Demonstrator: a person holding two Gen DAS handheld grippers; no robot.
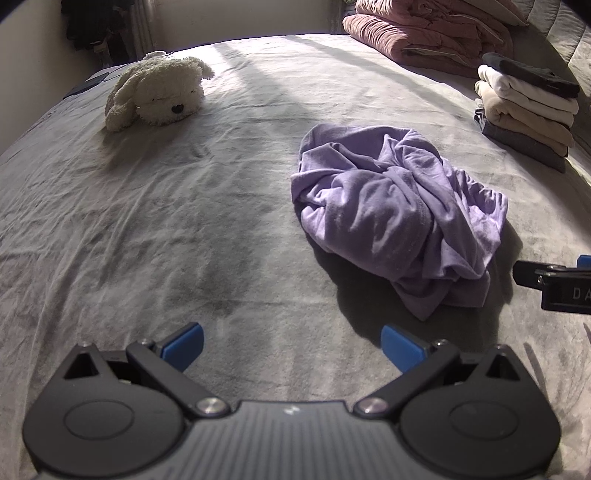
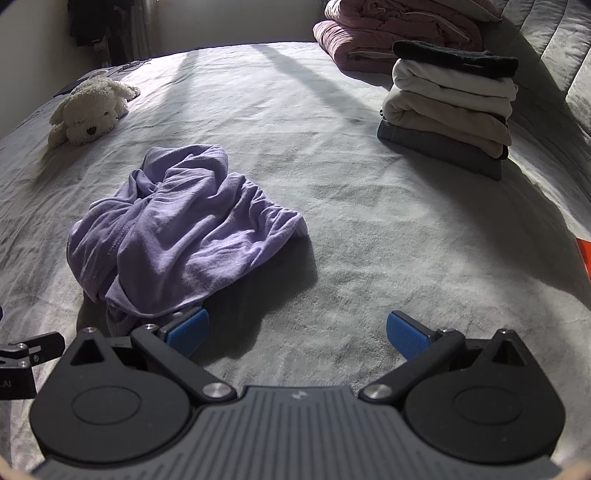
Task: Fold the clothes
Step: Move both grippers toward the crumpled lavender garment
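Note:
A crumpled lilac garment (image 1: 399, 210) lies in a heap on the grey bed cover (image 1: 207, 221); it also shows in the right wrist view (image 2: 177, 229). My left gripper (image 1: 291, 345) is open and empty, hovering to the near left of the heap. My right gripper (image 2: 297, 332) is open and empty, its left blue pad (image 2: 186, 330) close to the garment's near edge. Part of the right gripper (image 1: 554, 282) shows at the right edge of the left wrist view, and part of the left gripper (image 2: 26, 354) at the left edge of the right wrist view.
A stack of folded clothes (image 2: 450, 107) stands at the far right of the bed (image 1: 524, 110). A pink folded quilt (image 2: 391, 33) lies behind it. A white plush dog (image 1: 159, 92) lies at the far left (image 2: 88, 110). An orange object (image 2: 584, 254) shows at the right edge.

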